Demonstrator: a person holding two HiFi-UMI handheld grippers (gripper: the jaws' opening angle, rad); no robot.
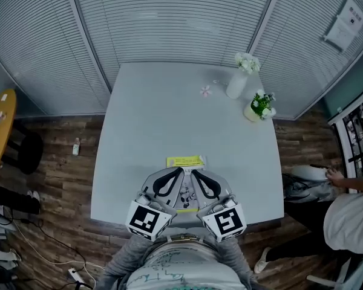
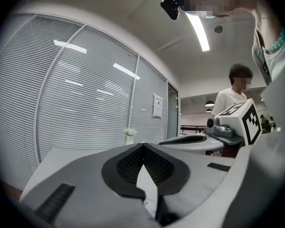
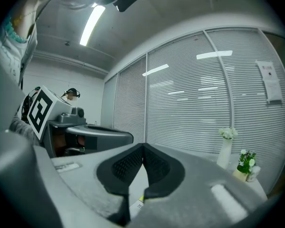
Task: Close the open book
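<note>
My left gripper (image 1: 179, 170) and my right gripper (image 1: 193, 172) are both squeezed shut, tips together, with nothing in them. The book (image 1: 185, 161) lies flat on the table (image 1: 169, 113), right under and between my two tools. Its yellow edge peeks out just past my tips. I think it is thin and light, with soft pages that bend and crease. I would take the cover by its outer edge, not one page alone.

Table (image 1: 145, 132) middle open for passage; vase (image 1: 236, 86), flower pot (image 1: 254, 112) block far right corner; book (image 1: 185, 161) near front edge
</note>
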